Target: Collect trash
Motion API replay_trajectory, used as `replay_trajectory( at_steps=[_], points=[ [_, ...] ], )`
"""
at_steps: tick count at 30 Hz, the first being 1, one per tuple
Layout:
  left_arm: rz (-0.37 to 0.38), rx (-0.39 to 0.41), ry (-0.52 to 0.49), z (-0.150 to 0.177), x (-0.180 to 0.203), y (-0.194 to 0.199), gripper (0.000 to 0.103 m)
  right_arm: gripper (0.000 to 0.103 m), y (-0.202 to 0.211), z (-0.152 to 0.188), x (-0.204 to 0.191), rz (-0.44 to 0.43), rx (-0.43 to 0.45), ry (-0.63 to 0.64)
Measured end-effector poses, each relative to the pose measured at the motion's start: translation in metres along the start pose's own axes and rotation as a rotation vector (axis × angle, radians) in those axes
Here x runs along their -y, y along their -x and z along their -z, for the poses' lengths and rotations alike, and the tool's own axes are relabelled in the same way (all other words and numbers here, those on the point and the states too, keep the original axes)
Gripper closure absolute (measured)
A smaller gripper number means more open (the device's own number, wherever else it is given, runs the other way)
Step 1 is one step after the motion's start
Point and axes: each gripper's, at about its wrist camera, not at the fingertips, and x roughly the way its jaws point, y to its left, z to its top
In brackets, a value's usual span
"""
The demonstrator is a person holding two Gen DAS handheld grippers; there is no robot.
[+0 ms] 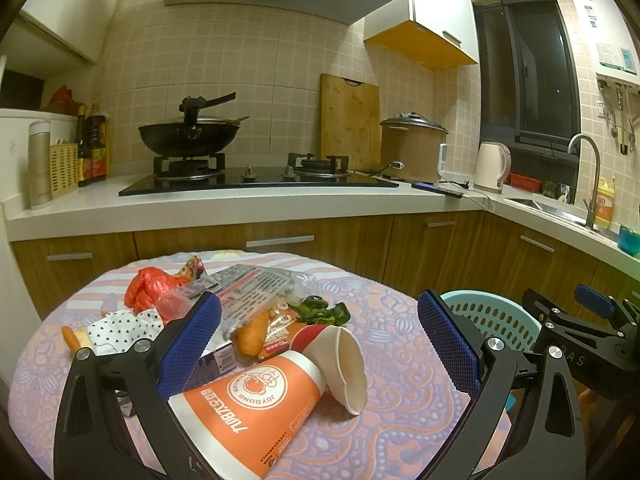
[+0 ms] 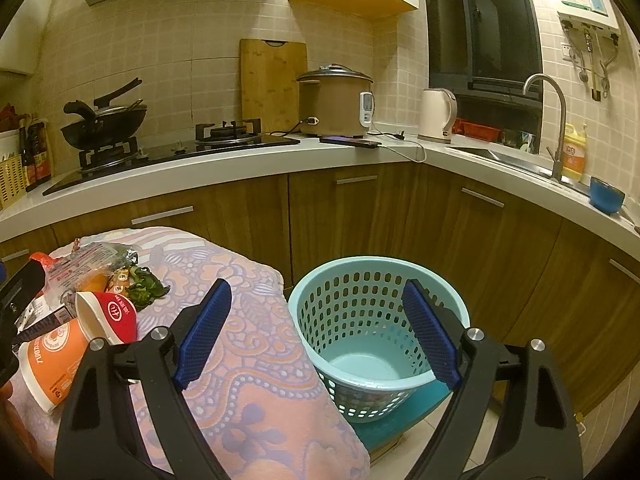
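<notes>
In the left wrist view the left gripper (image 1: pixel 320 344) hangs wide open over the cloth-covered table (image 1: pixel 400 360), holding nothing, its blue pads either side of the orange paper cup (image 1: pixel 248 404), which lies on its side with a red-and-white cup (image 1: pixel 344 360) tipped against its rim. The orange cup looks the likeliest first pick: close across its middle rather than its soft rim, gently enough not to crush it, and lift clear before swinging over. Behind it lie a printed plastic wrapper (image 1: pixel 248 284), a red plastic bag (image 1: pixel 146 286), a fried bun (image 1: pixel 252 332), green leaves (image 1: pixel 324 312) and a spotted tissue (image 1: pixel 120 328), crowded enough that the left pad may snag the wrapper. In the right wrist view the right gripper (image 2: pixel 316 332) is likewise spread wide and empty, poised between the table edge and the turquoise basket (image 2: pixel 360 280), which stands empty just beside the table on the floor; the cups sit at far left, with cabinets (image 2: pixel 360 216) close behind the basket
</notes>
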Motion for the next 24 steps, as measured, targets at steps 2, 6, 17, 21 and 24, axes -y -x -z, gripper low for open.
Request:
replay_trajectory(
  at_steps=[2, 6, 17, 21, 24],
  points=[
    [-0.002, 0.003, 0.000, 0.000, 0.000, 0.001, 0.007, 0.022, 0.000, 0.000, -0.001, -0.004, -0.004, 0.000],
    [-0.016, -0.001, 0.001, -0.002, -0.003, 0.003, 0.007, 0.027, 0.003, -0.002, -0.005, -0.026, -0.009, 0.002],
    [-0.194, -0.041, -0.018, 0.003, -0.049, 0.053, 0.007, 0.038, 0.027, 0.003, -0.043, -0.191, 0.002, 0.072],
    [-0.232, -0.103, 0.042, 0.018, -0.082, 0.064, 0.007, 0.043, 0.031, 0.009, -0.066, -0.293, -0.020, 0.108],
    [-0.187, -0.175, 0.135, 0.031, -0.106, 0.061, 0.008, 0.043, 0.025, 0.015, -0.086, -0.373, -0.065, 0.139]
  ],
)
